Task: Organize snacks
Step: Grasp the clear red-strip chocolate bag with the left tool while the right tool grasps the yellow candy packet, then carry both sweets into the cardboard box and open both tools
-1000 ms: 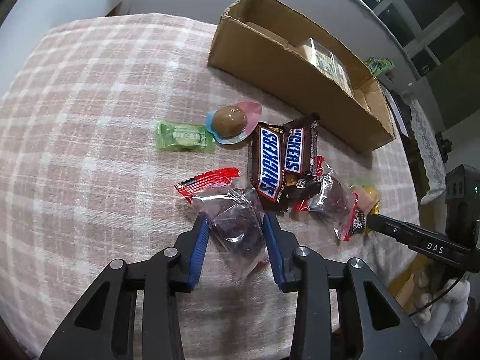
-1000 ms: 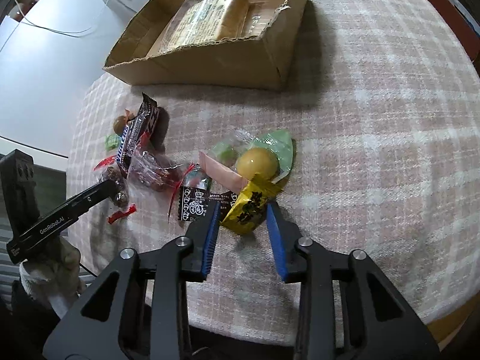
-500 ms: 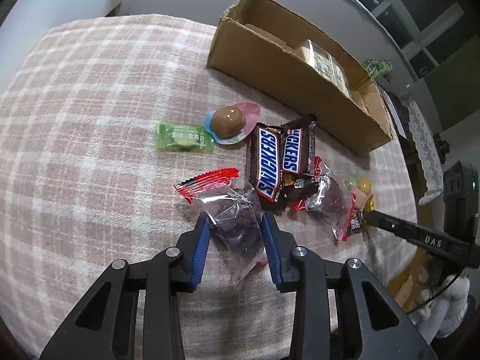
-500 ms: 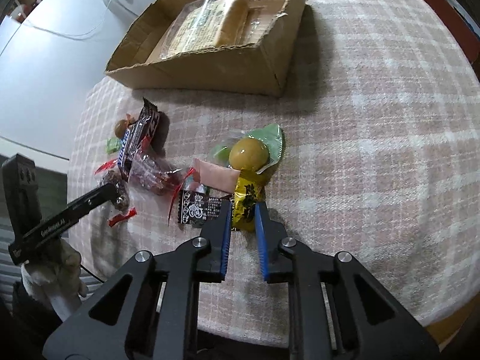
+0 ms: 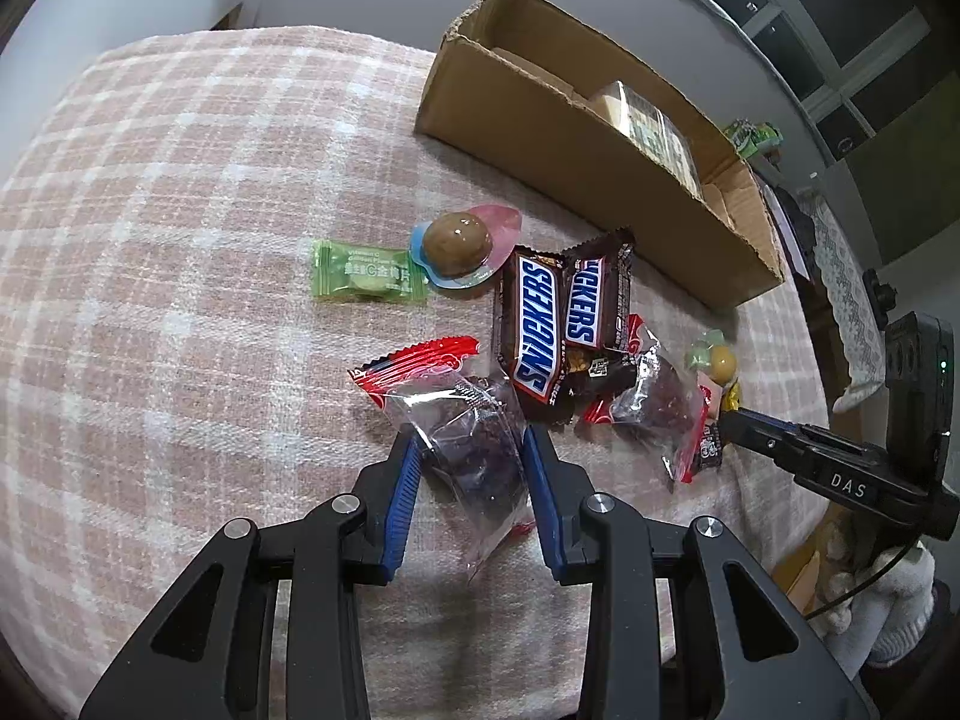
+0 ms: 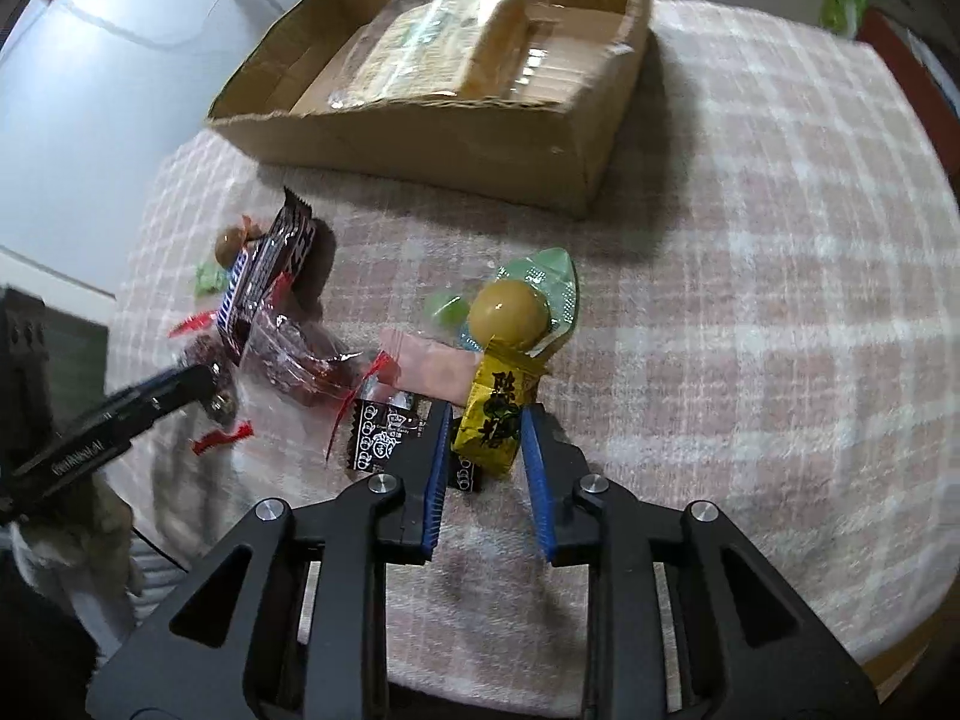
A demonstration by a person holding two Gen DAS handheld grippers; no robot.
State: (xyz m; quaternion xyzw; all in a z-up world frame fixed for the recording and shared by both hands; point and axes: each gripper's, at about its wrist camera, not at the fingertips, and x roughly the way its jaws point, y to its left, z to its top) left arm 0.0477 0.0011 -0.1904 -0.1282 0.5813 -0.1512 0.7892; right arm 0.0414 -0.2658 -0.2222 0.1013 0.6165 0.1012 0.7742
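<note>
Snacks lie in a loose pile on a pink checked cloth. My left gripper (image 5: 471,444) is shut on a clear red-edged packet of dark candy (image 5: 474,438). Beyond it lie two Snickers bars (image 5: 540,324), a brown ball candy (image 5: 459,237), a green candy (image 5: 366,279) and a second red-edged packet (image 5: 654,408). My right gripper (image 6: 486,420) is shut on a yellow wrapped candy (image 6: 495,420) and holds it just above the cloth. Near it are a yellow ball candy (image 6: 510,315), a pink packet (image 6: 432,366) and a black-and-white candy (image 6: 378,435).
An open cardboard box (image 5: 576,138) stands at the back of the table; in the right wrist view the cardboard box (image 6: 480,132) holds a clear-wrapped pack (image 6: 432,54). The table edge runs close behind both grippers.
My left gripper closed slightly on the clear packet. My right gripper closed on the yellow candy and has lifted it a little.
</note>
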